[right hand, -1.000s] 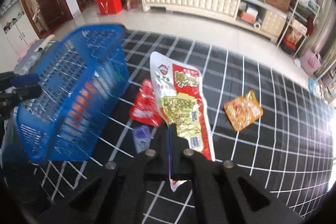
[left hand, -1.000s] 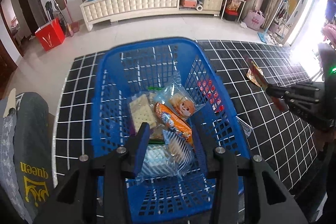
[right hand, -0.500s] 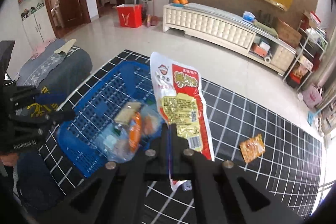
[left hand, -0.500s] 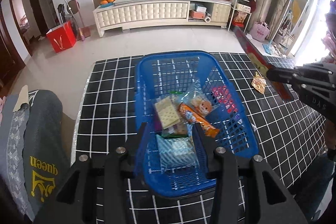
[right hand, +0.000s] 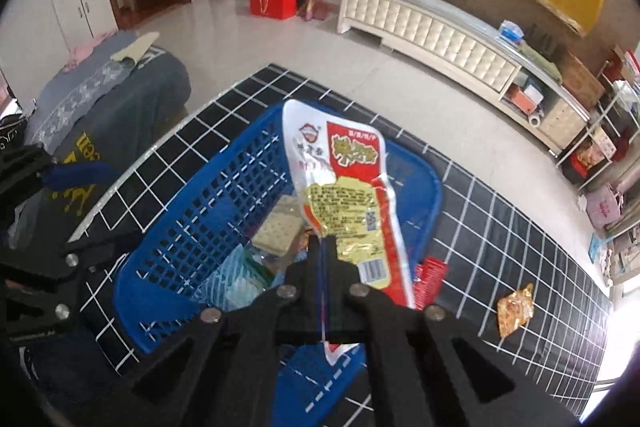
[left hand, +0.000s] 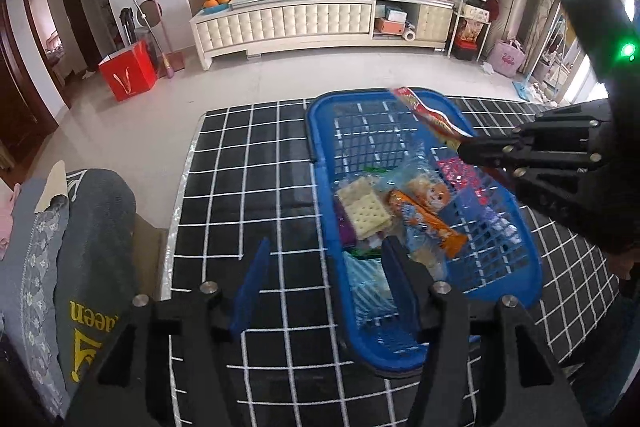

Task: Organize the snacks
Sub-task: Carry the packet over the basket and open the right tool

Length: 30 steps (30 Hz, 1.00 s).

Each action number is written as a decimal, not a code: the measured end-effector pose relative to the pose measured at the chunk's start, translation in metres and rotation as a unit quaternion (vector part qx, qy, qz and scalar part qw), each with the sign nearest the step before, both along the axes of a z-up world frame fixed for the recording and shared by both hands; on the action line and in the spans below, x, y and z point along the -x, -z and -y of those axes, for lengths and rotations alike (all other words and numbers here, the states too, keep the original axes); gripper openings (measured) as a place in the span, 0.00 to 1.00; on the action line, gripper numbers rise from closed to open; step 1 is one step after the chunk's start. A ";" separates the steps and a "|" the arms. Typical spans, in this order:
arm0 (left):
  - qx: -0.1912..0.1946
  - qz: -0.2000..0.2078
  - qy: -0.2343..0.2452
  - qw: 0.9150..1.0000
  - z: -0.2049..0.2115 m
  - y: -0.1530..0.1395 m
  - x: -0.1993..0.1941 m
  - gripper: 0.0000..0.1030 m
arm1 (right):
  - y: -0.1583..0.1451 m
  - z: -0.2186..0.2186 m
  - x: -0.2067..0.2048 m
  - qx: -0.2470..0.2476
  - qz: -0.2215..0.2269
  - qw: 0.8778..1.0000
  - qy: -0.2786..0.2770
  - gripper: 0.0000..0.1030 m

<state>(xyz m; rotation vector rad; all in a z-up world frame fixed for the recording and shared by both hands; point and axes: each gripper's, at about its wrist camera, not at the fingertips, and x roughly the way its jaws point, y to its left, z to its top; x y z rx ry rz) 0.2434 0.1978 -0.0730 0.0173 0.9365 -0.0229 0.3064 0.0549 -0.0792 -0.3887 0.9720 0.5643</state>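
The right claw, pinching the long snack packet, hung over the blue basket; next, release inside. The left claw gaped wide beside the basket.

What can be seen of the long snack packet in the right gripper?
The long snack packet is a glossy, crinkled plastic pouch, white and red with a yellow label panel and a barcode. The right gripper is shut on its lower part, holding it in the air above the blue basket. In the left wrist view it shows edge-on.
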 end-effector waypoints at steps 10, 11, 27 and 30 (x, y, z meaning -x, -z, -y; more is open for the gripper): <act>0.005 -0.002 -0.003 1.000 -0.020 0.013 -0.018 0.54 | 0.038 -0.035 -0.023 0.036 -0.036 0.999 -0.004 0.02; 0.006 -0.002 -0.003 1.000 -0.021 0.014 -0.019 0.54 | 0.042 -0.038 -0.025 0.038 -0.040 0.998 -0.004 0.02; 0.014 -0.007 -0.014 1.000 -0.024 0.015 -0.008 0.54 | 0.051 -0.052 -0.019 0.056 -0.044 0.997 -0.013 0.70; 0.014 -0.005 -0.010 1.000 -0.019 0.012 -0.004 0.54 | 0.038 -0.042 -0.013 0.044 -0.041 0.998 -0.010 0.71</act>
